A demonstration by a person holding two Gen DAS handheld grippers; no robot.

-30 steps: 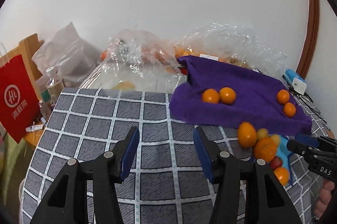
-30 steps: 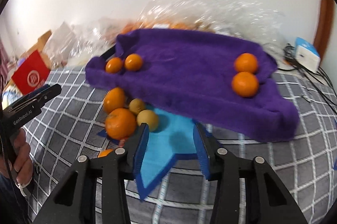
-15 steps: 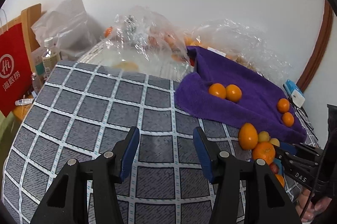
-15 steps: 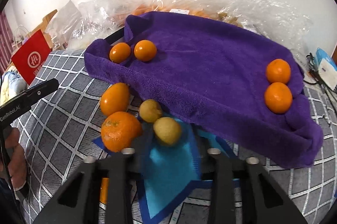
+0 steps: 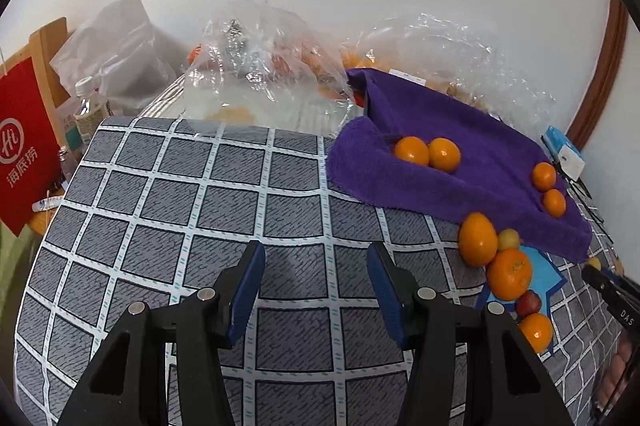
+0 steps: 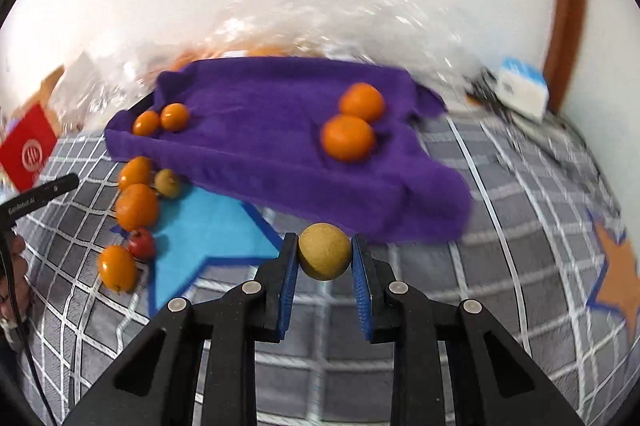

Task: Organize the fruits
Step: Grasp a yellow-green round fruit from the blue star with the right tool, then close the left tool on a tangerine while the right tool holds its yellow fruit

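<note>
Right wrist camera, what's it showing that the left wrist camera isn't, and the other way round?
Only the right wrist view shows the right claw shut on a yellow-brown fruit, plus an orange star patch. Only the left wrist view shows the open, empty left claw and a plastic bottle. Both show the purple towel carrying four oranges, the loose fruit pile, the blue star and the red bag.
</note>
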